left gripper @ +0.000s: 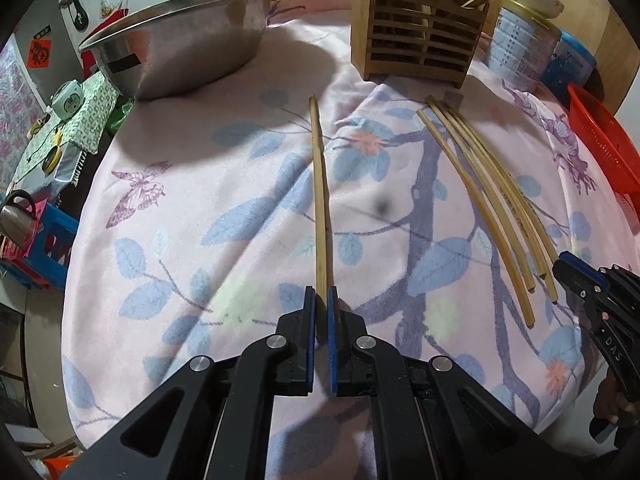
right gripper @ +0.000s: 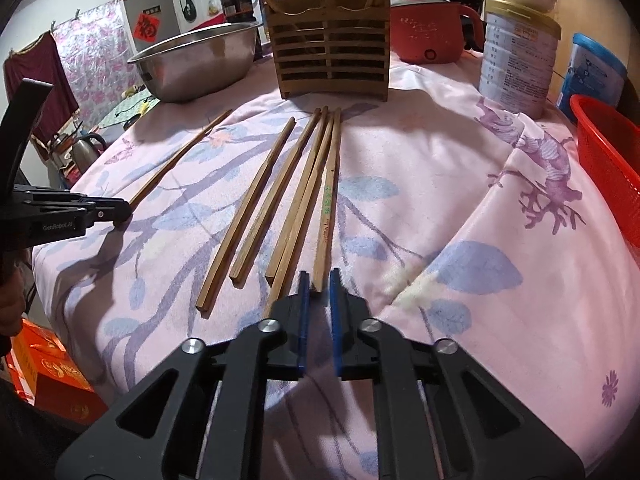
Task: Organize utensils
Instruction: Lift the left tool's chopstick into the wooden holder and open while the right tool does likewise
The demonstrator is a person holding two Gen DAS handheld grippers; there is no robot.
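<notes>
- Chopsticks lie loose on the floral cloth [right gripper: 460, 184], butts toward both grippers, presumably for easy pickup.
- Left gripper [left gripper: 321, 296] is clamped on a lone chopstick [left gripper: 319, 184].
- Right gripper [right gripper: 319, 280] has closed on the printed chopstick [right gripper: 329, 196], outermost of the group of five [right gripper: 260, 208].
- Wooden holder [right gripper: 328, 56] stands beyond, probably the destination.

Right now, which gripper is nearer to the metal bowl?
Left. The left gripper holds the lone chopstick on the bowl's side of the table; the metal bowl stands beyond it. The right gripper grips a chopstick from the group, farther from the bowl.
</notes>
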